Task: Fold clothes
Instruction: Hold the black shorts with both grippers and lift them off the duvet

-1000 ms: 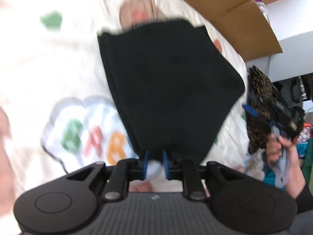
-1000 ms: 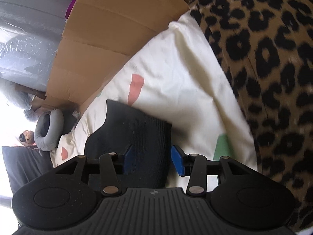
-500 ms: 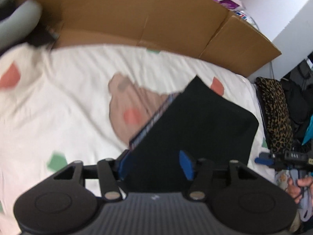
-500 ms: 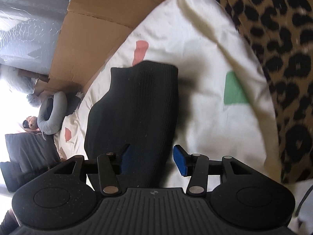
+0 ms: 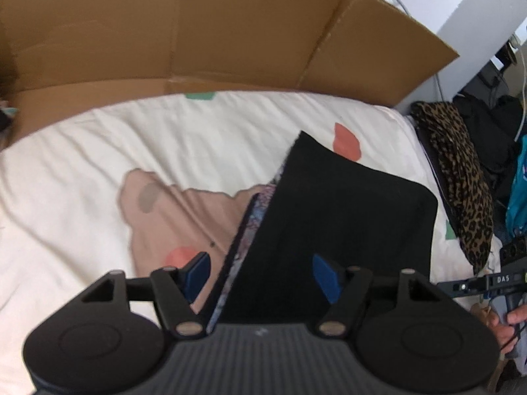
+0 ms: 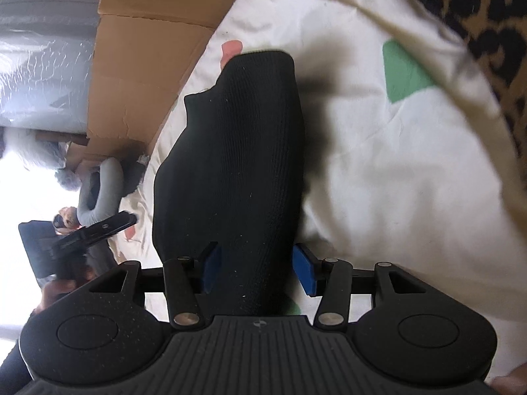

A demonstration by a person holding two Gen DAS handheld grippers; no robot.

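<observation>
Left claw [image 5: 262, 276] nearest the camera, jaws opening, blue pads [image 5: 197, 273] clear of the cloth on both sides, so released; the folded black garment [image 5: 336, 217] sits between them, its patterned inner layer showing along the left fold edge

Right claw [image 6: 258, 270] also parted, the same black garment [image 6: 234, 171] running up between its pads [image 6: 304, 271]; right pad stands off the fabric, left pad just beside it or touching, cannot tell which, no clear pinch

Black garment lies flat on the bed [image 5: 98, 164], toward the bed's right edge, roughly midway front to back, on the cream sheet with coloured patches

From the left view the right claw [image 5: 477, 284] and the hand [image 5: 504, 324] holding it sit low by the bed's right edge; from the right view the left claw [image 6: 95, 230] is blurred, beyond the garment

Leopard-print cloth [image 5: 457, 177] lies along the bed's right edge, apart from the black garment

Cardboard panel [image 5: 197, 33] stands along the bed's far edge

Grey neck pillow [image 6: 98, 194] near the bed's far left corner
</observation>
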